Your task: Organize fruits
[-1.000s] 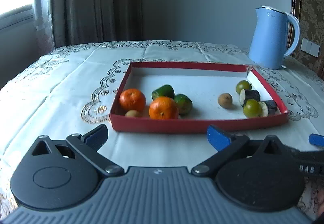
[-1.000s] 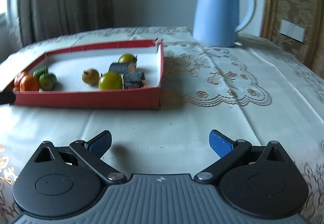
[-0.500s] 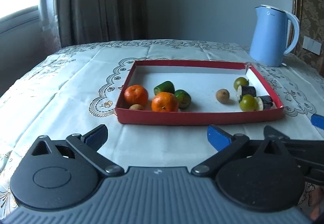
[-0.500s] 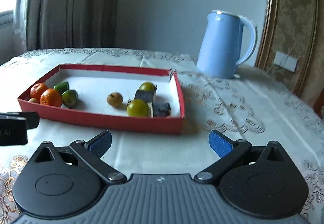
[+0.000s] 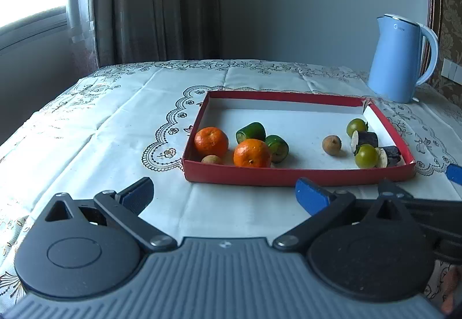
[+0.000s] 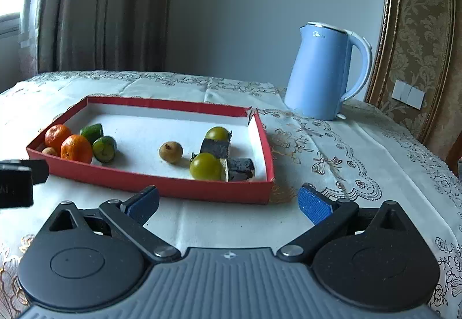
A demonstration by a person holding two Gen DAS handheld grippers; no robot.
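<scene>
A red tray (image 5: 288, 176) with a white floor lies on the tablecloth; it also shows in the right wrist view (image 6: 161, 187). At its left end lie two oranges (image 5: 252, 153) (image 6: 76, 148), two green cucumber pieces (image 5: 250, 131) and a small brown fruit (image 5: 211, 159). At its right end lie two green round fruits (image 5: 366, 156) (image 6: 205, 166), two dark cut pieces (image 5: 365, 139) (image 6: 216, 146) and another brown fruit (image 5: 331, 145) (image 6: 171, 151). My left gripper (image 5: 223, 195) is open and empty before the tray's front wall. My right gripper (image 6: 228, 202) is open and empty before the tray's front right corner.
A light blue kettle (image 5: 400, 62) (image 6: 326, 70) stands behind the tray's right end. The embroidered white tablecloth (image 5: 101, 131) covers the table. A curtain (image 5: 150, 1) and window are at the back left. A wall switch (image 6: 408, 93) is at the right.
Both grippers have drawn back and risen, so the tray looks smaller and farther. The fruits have not moved. Both grippers stay open.
</scene>
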